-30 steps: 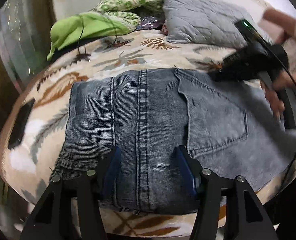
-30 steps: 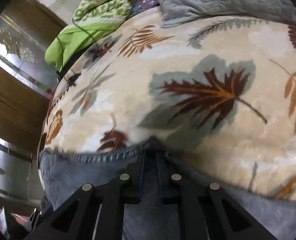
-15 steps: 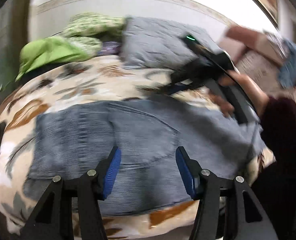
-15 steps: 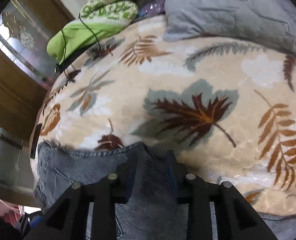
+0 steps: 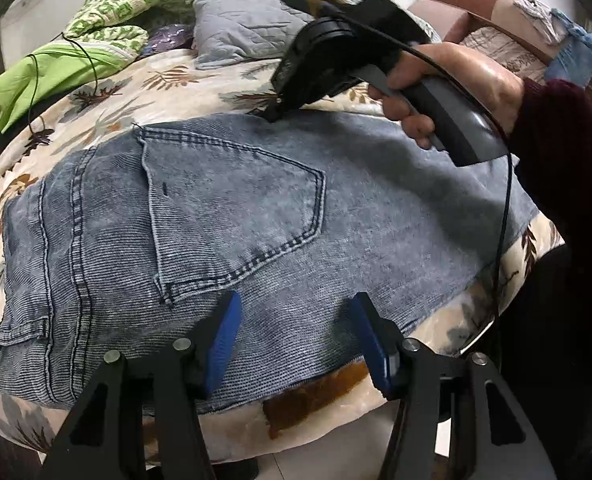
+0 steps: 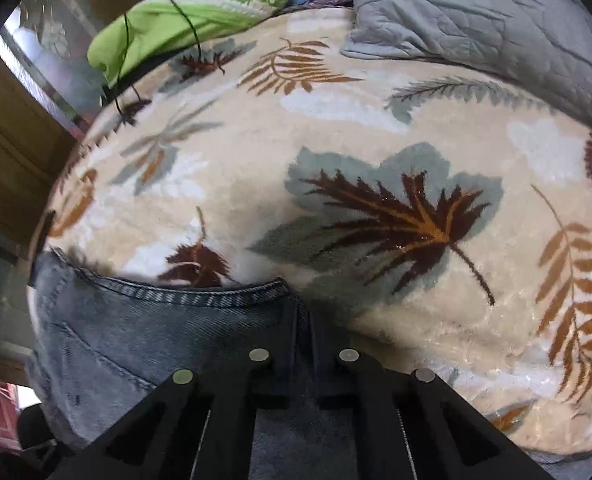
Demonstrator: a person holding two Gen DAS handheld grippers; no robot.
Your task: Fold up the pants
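Observation:
Blue-grey jeans [image 5: 223, 216] lie folded flat on the leaf-patterned blanket, back pocket up. My left gripper [image 5: 296, 340] is open, its blue-padded fingers [image 5: 223, 336] hovering over the near edge of the jeans, holding nothing. My right gripper [image 5: 271, 114] shows in the left wrist view, held in a hand at the far edge of the jeans. In the right wrist view the right gripper [image 6: 304, 320] is shut on the far hem of the jeans [image 6: 155, 332], with denim pinched between its fingers.
The leaf blanket [image 6: 376, 140] covers the bed. A grey quilted pillow [image 5: 255, 12] and green bedding [image 5: 55, 68] with a black cable lie at the head. A sofa with clothes [image 5: 516, 28] stands at far right. A wooden cabinet [image 6: 7, 128] stands left.
My left gripper swung right along the near edge of the jeans, staying open. My right gripper opened briefly half a second ago and is shut again on the far hem.

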